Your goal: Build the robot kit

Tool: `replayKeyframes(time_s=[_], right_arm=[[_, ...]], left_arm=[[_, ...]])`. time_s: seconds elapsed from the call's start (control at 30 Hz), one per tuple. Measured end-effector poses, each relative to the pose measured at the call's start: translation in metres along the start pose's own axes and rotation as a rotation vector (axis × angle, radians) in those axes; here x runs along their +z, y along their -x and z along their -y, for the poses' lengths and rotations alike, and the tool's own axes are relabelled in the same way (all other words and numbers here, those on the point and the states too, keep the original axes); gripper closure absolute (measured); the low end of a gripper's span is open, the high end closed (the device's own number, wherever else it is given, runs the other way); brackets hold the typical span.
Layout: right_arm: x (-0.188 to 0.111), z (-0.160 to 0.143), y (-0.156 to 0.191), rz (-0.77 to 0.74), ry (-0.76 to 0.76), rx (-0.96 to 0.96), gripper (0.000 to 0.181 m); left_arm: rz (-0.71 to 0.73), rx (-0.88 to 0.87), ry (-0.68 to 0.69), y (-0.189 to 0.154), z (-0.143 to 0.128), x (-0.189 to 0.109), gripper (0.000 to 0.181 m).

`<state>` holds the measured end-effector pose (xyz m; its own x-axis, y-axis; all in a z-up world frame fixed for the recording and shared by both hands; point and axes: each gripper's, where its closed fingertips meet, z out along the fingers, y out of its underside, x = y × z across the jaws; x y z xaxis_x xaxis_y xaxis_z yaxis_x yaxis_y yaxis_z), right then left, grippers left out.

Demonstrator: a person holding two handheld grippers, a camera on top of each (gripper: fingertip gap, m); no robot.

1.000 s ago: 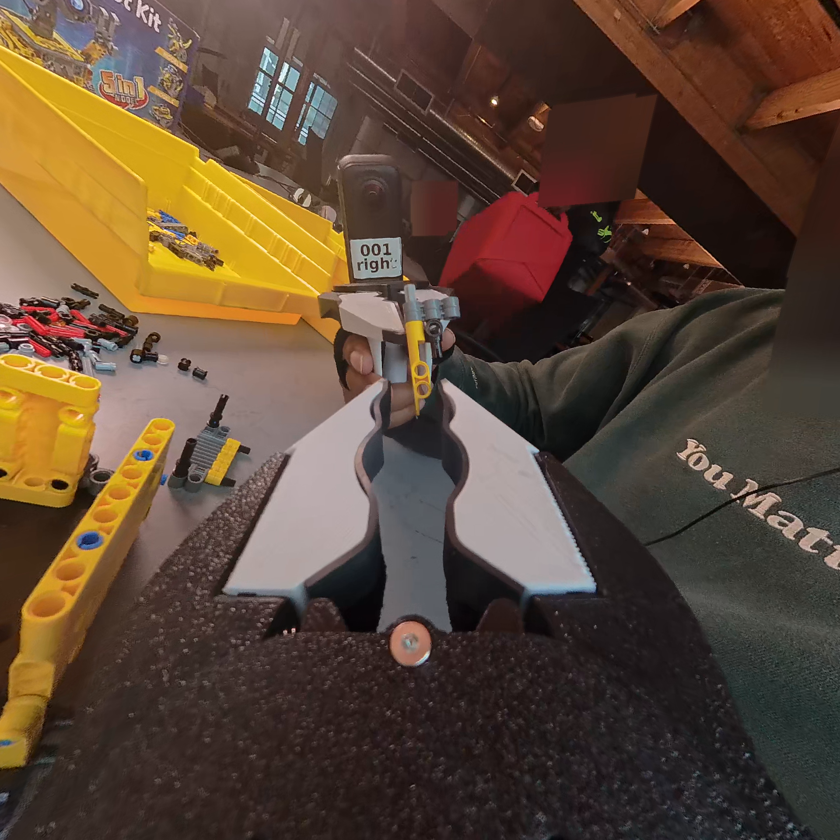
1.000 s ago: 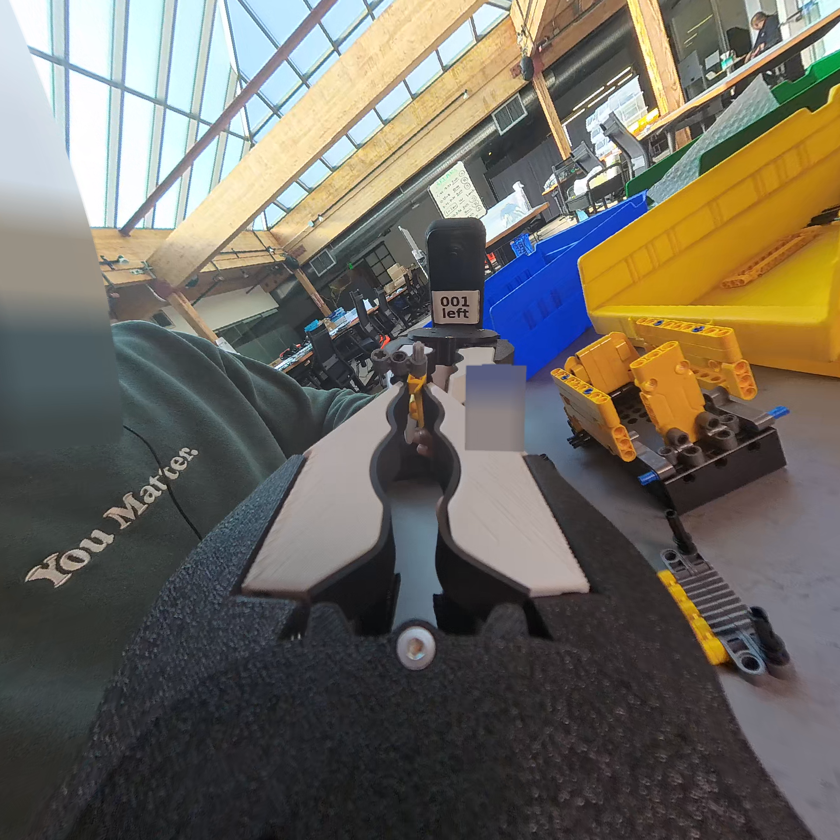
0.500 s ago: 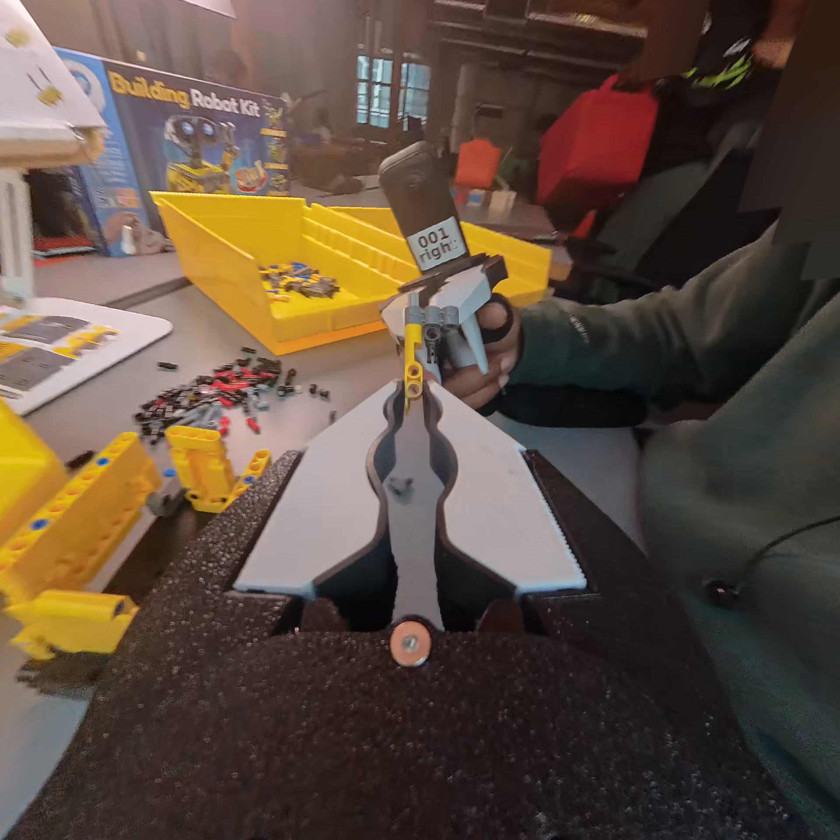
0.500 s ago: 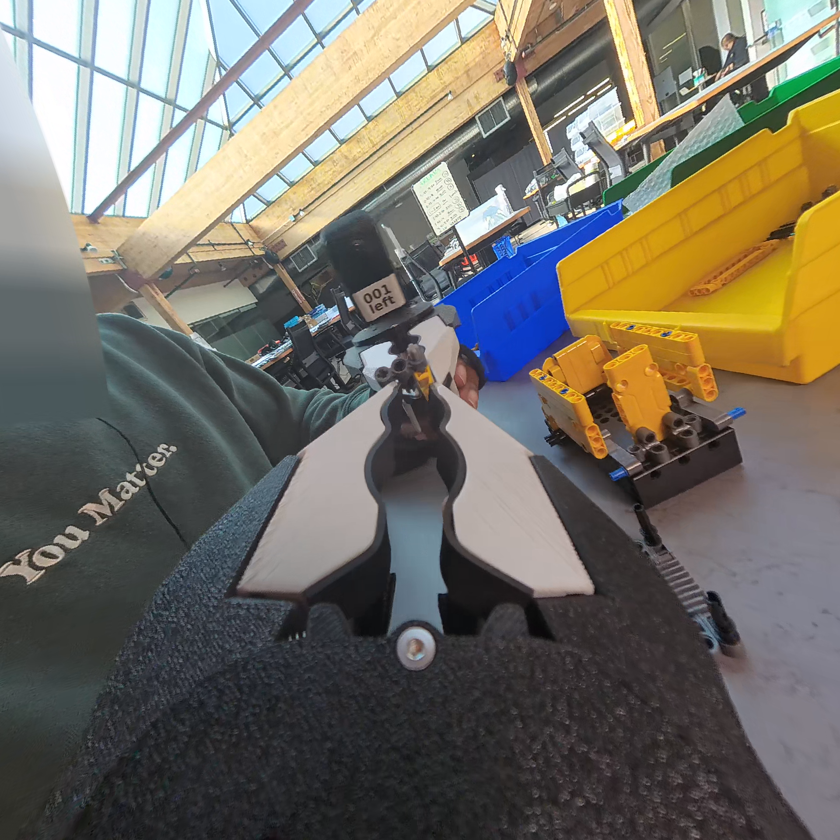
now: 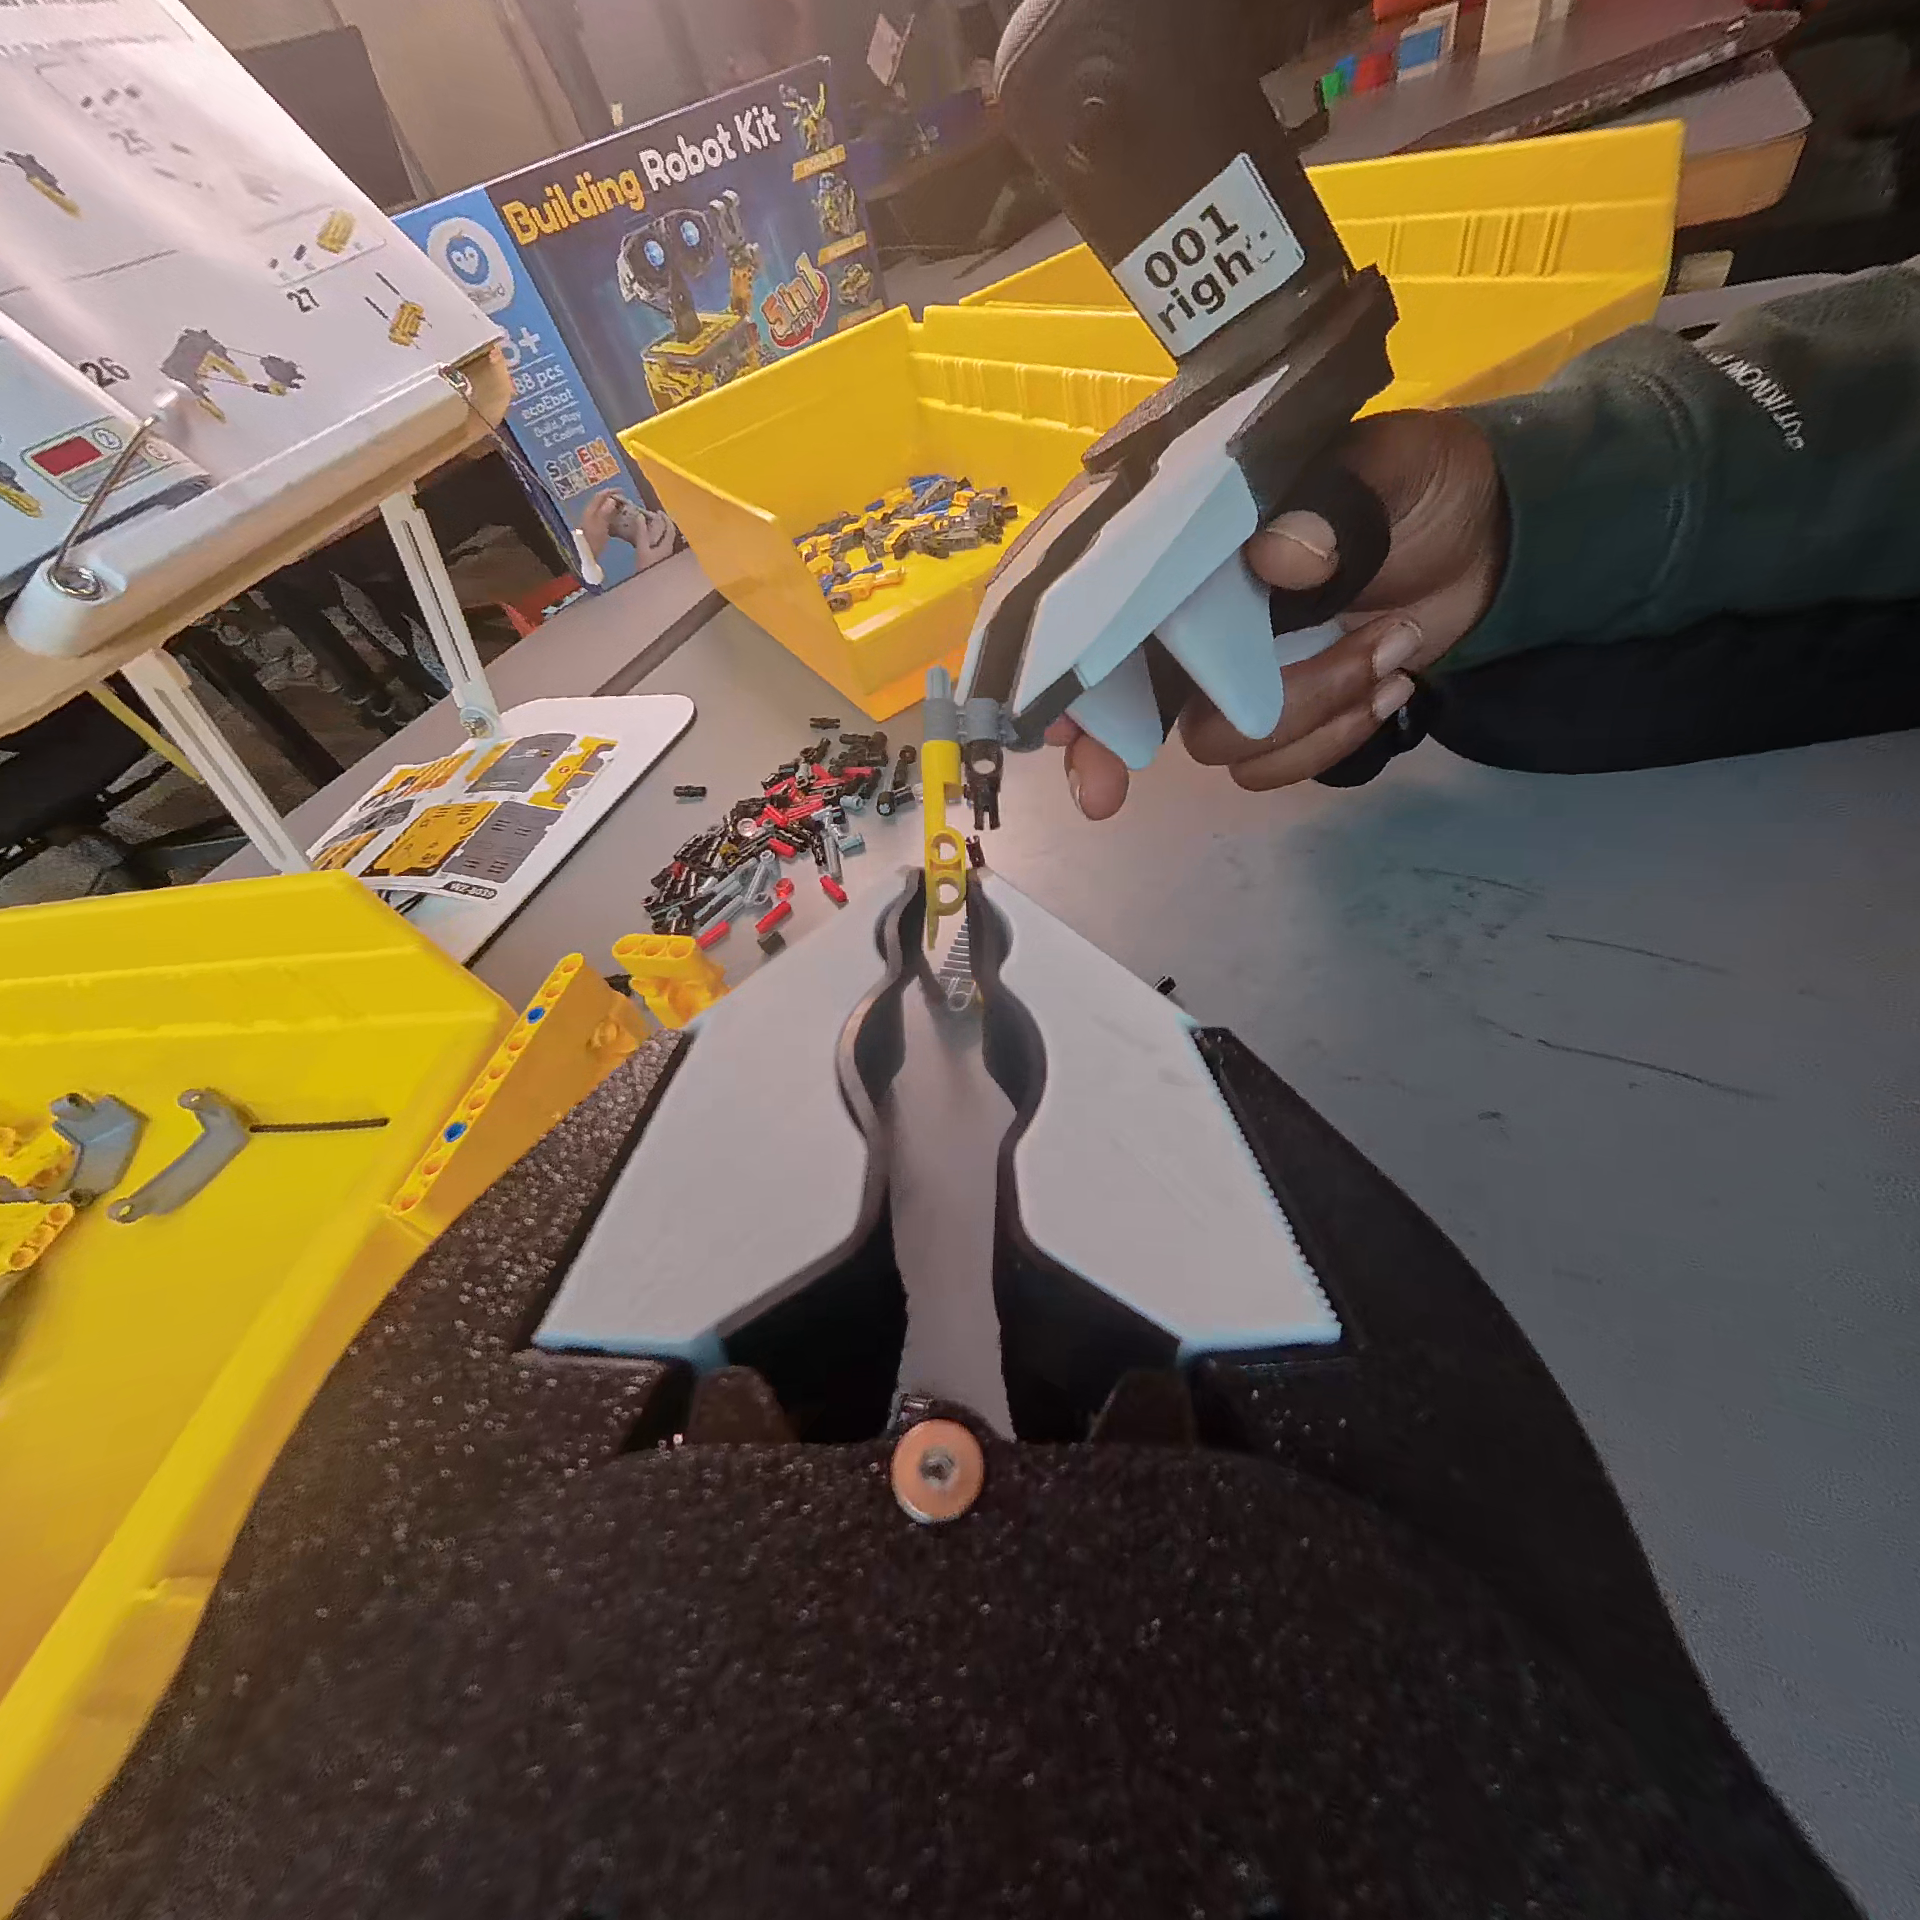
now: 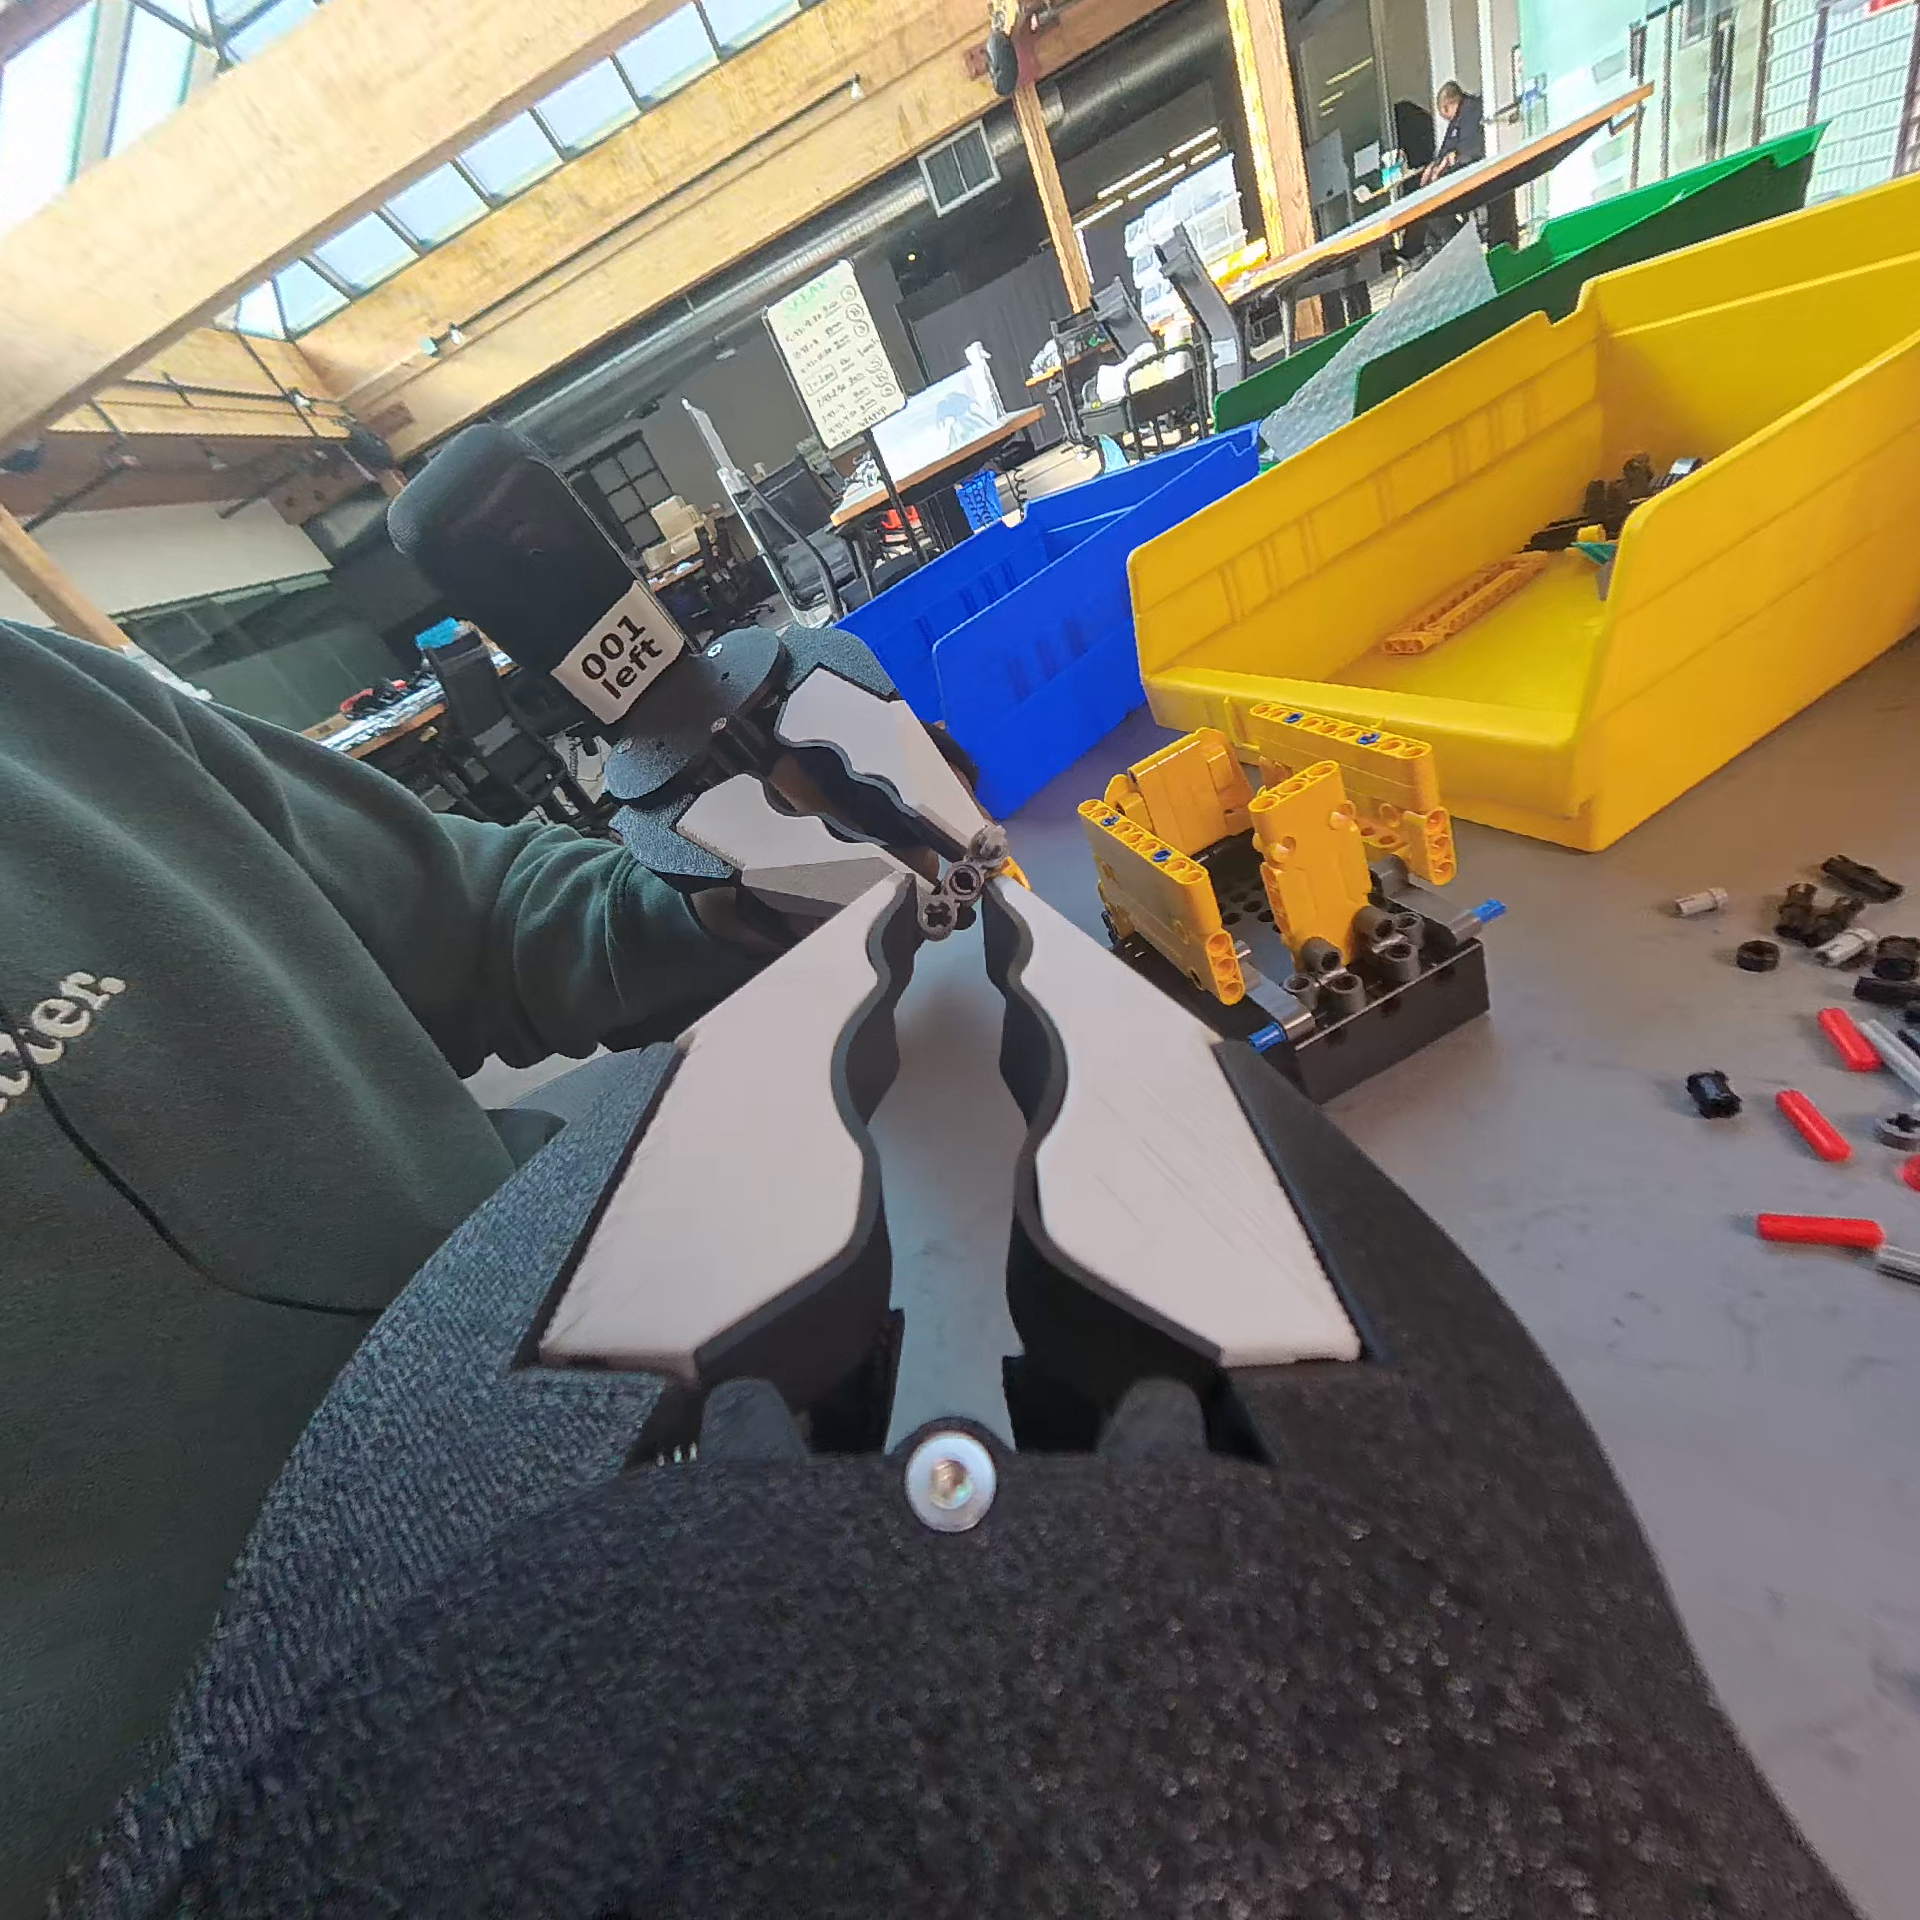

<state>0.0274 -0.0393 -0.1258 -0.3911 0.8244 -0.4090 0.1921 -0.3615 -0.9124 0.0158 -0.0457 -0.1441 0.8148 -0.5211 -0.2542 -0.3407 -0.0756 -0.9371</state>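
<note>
A small assembly, a thin yellow beam [image 5: 940,790] with grey and black connectors [image 5: 977,727] at its top, is held between both grippers above the grey table [image 5: 1455,1039]. My left gripper [image 5: 945,889] is shut on the beam's lower end. My right gripper [image 6: 953,896] is shut on the dark grey connector [image 6: 958,902] at the assembly's other end. In the left wrist view the right gripper [image 5: 987,717] comes in from the upper right, held by a hand [image 5: 1351,623]. In the right wrist view the left gripper [image 6: 982,844] meets it tip to tip.
A pile of small black, red and grey pins [image 5: 769,842], a yellow bin of parts [image 5: 904,540], a kit box [image 5: 675,260] and a booklet on a stand [image 5: 208,260] lie ahead-left. A yellow-and-black build [image 6: 1299,904], blue bin [image 6: 1039,634], yellow bin [image 6: 1558,644] and loose pins [image 6: 1818,1122] are right. My left and right fingertips are right by each other.
Both grippers have come down from a raised pose towards the table and tilted, still holding the small assembly between them. The left view now looks down at the table and the pin pile.
</note>
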Motion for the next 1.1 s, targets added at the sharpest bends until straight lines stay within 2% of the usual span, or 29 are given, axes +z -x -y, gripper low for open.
replayKeyframes(time_s=[0.33,0.6,0.97,1.1], right_arm=[[-0.003,0.002,0.006,0.062,-0.003,0.059,0.171],[-0.001,-0.003,0.007,0.060,0.027,0.058,0.170],[-0.005,0.005,0.018,0.138,-0.009,0.072,0.170],[-0.006,0.007,0.024,0.174,-0.018,0.074,0.170]], left_arm=[[-0.101,-0.139,-0.055,-0.006,0.004,-0.001,0.170],[-0.118,-0.126,-0.025,-0.011,0.000,0.002,0.173],[-0.312,-0.430,-0.159,-0.016,0.017,-0.006,0.171],[-0.368,-0.489,-0.208,-0.019,0.025,-0.010,0.170]])
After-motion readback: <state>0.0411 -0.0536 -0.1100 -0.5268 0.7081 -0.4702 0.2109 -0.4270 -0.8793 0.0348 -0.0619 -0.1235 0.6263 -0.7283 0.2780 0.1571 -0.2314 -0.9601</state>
